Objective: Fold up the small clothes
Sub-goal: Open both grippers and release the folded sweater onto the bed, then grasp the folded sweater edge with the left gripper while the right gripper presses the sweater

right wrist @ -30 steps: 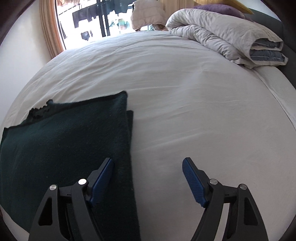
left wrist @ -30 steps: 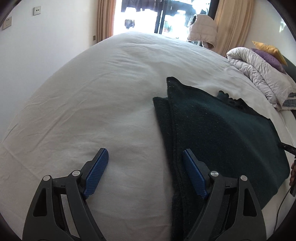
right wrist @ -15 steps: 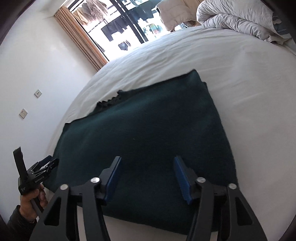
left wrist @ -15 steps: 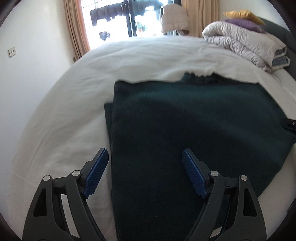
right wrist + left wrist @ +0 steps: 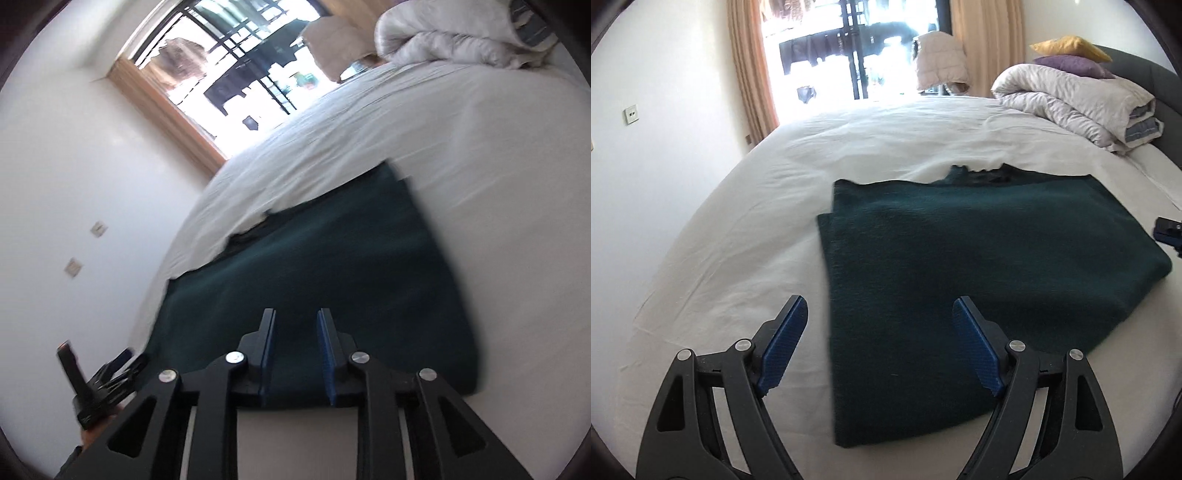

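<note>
A dark green folded garment (image 5: 960, 258) lies flat on the white bed sheet (image 5: 738, 240), with a second layer showing along its left edge. My left gripper (image 5: 879, 301) hovers open above the garment's near left corner, nothing between its blue pads. In the right wrist view the same garment (image 5: 314, 266) stretches ahead. My right gripper (image 5: 296, 313) hangs over its near edge with its jaws closing to a narrow gap. No cloth is pinched between them. The left gripper (image 5: 99, 380) shows at that view's lower left, held by a hand.
A rolled grey duvet (image 5: 1071, 99) with yellow and purple pillows lies at the head of the bed, far right. A bright window with curtains (image 5: 750, 74) and a pale jacket (image 5: 940, 61) stand beyond the bed. A white wall (image 5: 74, 184) runs along the left side.
Both grippers swung round toward the garment, which now lies ahead of each. The right jaws narrowed from wide to a small gap and that view tilted. The left jaws stayed wide.
</note>
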Action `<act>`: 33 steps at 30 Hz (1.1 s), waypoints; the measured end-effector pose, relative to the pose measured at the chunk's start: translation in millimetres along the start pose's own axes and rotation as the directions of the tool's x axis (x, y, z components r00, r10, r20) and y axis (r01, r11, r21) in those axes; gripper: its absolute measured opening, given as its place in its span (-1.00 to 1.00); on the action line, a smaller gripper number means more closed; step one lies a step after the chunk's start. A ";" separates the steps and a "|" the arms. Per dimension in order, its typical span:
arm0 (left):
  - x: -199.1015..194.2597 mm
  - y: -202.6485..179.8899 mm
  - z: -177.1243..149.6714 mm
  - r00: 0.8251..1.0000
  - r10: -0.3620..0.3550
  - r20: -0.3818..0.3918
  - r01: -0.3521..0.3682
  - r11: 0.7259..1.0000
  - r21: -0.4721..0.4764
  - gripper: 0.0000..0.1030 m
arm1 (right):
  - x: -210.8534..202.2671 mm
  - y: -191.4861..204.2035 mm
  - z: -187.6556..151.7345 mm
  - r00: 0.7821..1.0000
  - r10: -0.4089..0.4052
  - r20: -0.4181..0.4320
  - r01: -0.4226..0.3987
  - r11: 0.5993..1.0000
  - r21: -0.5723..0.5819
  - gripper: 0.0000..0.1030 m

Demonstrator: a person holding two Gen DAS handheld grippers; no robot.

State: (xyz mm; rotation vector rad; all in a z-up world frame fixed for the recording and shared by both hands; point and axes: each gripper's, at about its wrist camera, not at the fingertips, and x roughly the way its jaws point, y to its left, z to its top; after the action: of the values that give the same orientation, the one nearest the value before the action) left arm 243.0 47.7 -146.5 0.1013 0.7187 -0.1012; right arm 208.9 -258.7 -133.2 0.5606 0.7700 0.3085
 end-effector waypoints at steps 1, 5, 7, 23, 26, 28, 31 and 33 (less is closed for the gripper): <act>2.9 -9.2 -1.2 0.999 -0.026 -0.021 0.026 0.999 0.021 0.57 | 16.5 18.6 -10.9 0.997 0.057 -0.057 -0.058 0.998 -0.016 -0.43; 28.6 -7.7 -19.6 0.992 -0.055 -0.117 0.057 0.998 0.008 0.59 | 68.4 42.2 -44.6 0.976 0.039 -0.215 -0.052 0.997 -0.057 -0.52; 29.5 3.5 -19.1 0.988 -0.078 -0.134 0.076 0.997 -0.013 0.59 | 70.3 18.4 -43.6 0.979 0.050 -0.200 -0.048 0.999 0.015 -1.00; 19.6 19.8 -23.7 0.989 -0.120 -0.087 0.117 0.992 -0.037 0.58 | -25.6 -36.0 -16.1 0.976 -0.197 0.089 0.175 0.963 0.204 -0.21; -4.1 34.9 -25.9 0.992 -0.122 -0.031 0.115 0.980 -0.163 0.58 | -8.2 4.2 0.0 0.992 -0.080 0.098 0.069 0.991 0.111 0.15; -19.0 50.3 -31.8 0.992 -0.125 0.003 0.121 0.953 -0.278 0.58 | 19.5 25.9 12.4 0.999 0.003 0.047 -0.006 0.998 0.060 0.15; -35.9 71.3 -50.3 0.977 -0.205 0.065 0.210 0.853 -0.477 0.58 | 68.7 49.1 23.9 0.996 0.087 -0.025 -0.086 0.996 0.035 0.15; -42.5 73.7 -63.9 0.965 -0.247 0.086 0.254 0.807 -0.532 0.58 | 100.9 41.5 22.3 0.994 0.069 -0.090 -0.062 0.995 0.078 0.15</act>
State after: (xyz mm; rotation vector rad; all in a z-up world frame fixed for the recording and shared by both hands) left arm 179.0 131.2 -162.0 -0.5425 0.7221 -0.1486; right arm 291.6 -186.9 -153.4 0.6470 0.8568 0.3691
